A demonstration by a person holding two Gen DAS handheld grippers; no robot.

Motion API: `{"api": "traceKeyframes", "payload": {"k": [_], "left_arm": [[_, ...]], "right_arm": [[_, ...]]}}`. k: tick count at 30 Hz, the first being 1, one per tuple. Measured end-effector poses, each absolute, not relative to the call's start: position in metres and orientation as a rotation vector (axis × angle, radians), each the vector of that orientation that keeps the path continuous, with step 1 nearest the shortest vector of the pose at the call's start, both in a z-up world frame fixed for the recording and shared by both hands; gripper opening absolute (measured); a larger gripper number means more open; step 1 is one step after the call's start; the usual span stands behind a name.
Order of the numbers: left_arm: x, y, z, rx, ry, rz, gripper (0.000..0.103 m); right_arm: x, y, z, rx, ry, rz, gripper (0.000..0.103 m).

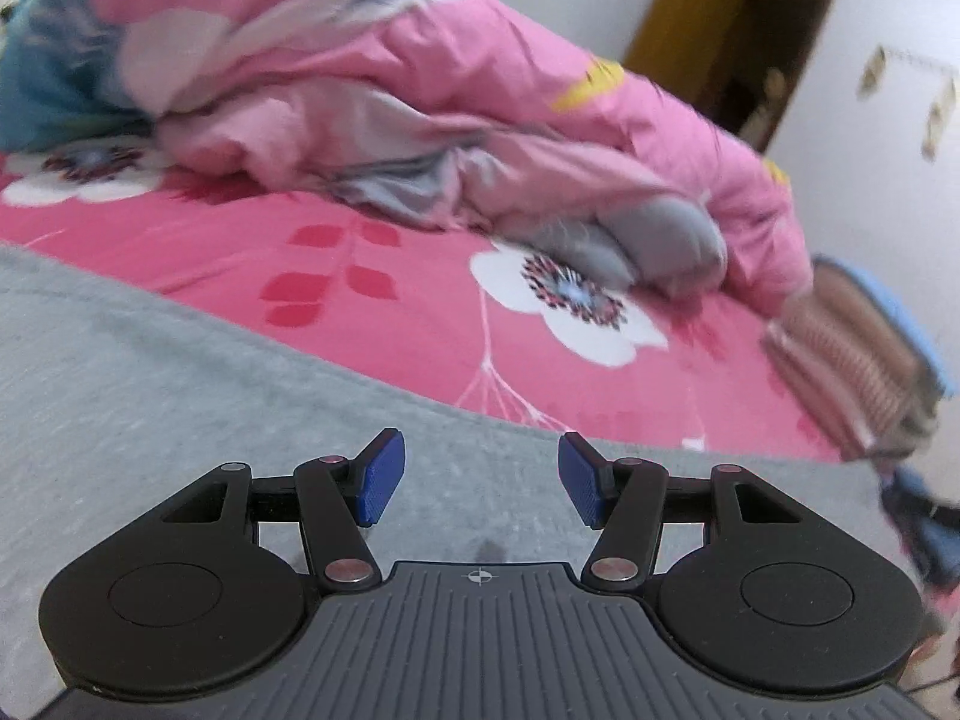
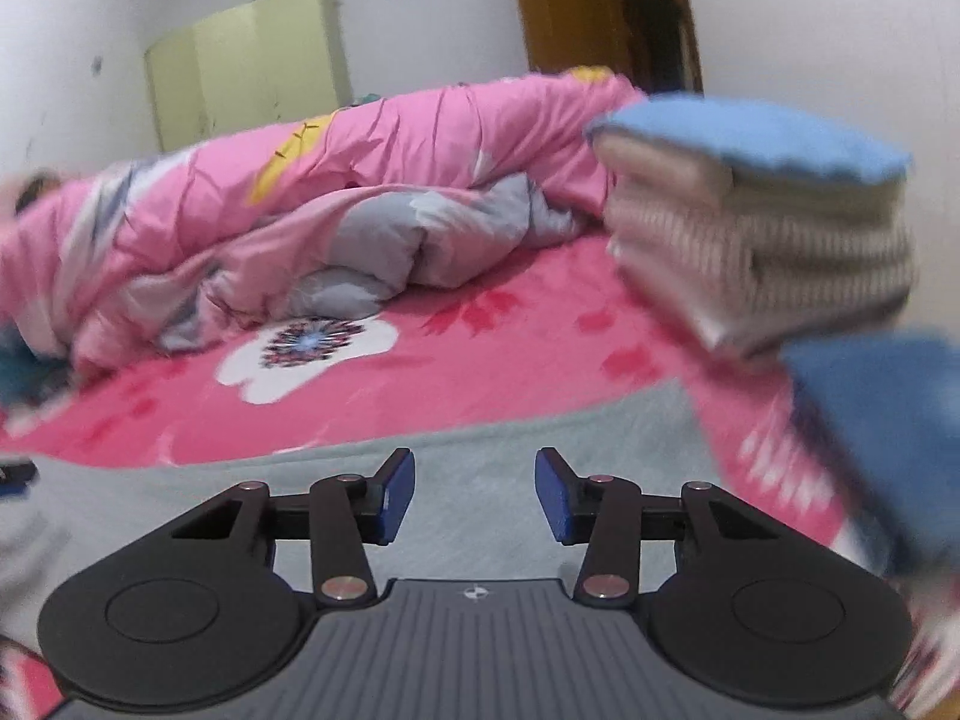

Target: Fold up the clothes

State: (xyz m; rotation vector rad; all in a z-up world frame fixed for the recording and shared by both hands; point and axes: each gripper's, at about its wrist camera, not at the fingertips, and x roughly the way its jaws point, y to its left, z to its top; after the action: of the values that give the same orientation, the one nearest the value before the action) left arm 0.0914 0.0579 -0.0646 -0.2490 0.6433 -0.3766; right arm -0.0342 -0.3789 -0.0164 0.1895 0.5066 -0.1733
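Observation:
A grey garment (image 1: 150, 372) lies flat on the pink flowered bed sheet (image 1: 420, 300), and my left gripper (image 1: 480, 480) hangs over it with blue pads apart and nothing between them. In the right wrist view the same grey garment (image 2: 480, 438) lies under my right gripper (image 2: 474, 495), whose blue pads also stand apart with only bare cloth showing in the gap. A stack of folded clothes (image 2: 762, 240), striped pieces with a blue one on top, sits on the bed to the right; it appears at the right edge of the left wrist view as the folded stack (image 1: 858, 372).
A crumpled pink and grey quilt (image 1: 390, 90) is heaped along the far side of the bed, quilt (image 2: 300, 210). A blurred blue cloth (image 2: 888, 438) is close at the right. A pale green cabinet (image 2: 252, 60) and a wooden door frame (image 2: 570, 6) stand behind.

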Motion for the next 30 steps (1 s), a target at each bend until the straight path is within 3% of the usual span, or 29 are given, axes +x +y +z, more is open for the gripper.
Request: {"api": "traceKeyframes", "payload": {"k": [4, 12, 21, 30], "left_arm": [[0.107, 0.044, -0.08, -0.229, 0.683, -0.375, 0.057], [0.112, 0.035, -0.098, -0.195, 0.696, -0.364, 0.057], [0.079, 0.014, -0.072, -0.101, 0.638, -0.488, 0.057], [-0.004, -0.079, -0.055, 0.109, 0.611, -0.896, 0.057]], "right_arm": [[-0.016, -0.405, -0.018, 0.133, 0.52, -0.233, 0.047], [0.007, -0.487, -0.045, 0.354, 0.6, -0.358, 0.05], [-0.121, -0.493, -0.024, 0.531, 0.474, -0.352, 0.05], [-0.184, -0.494, -0.04, 0.787, 0.517, -0.241, 0.05]]}}
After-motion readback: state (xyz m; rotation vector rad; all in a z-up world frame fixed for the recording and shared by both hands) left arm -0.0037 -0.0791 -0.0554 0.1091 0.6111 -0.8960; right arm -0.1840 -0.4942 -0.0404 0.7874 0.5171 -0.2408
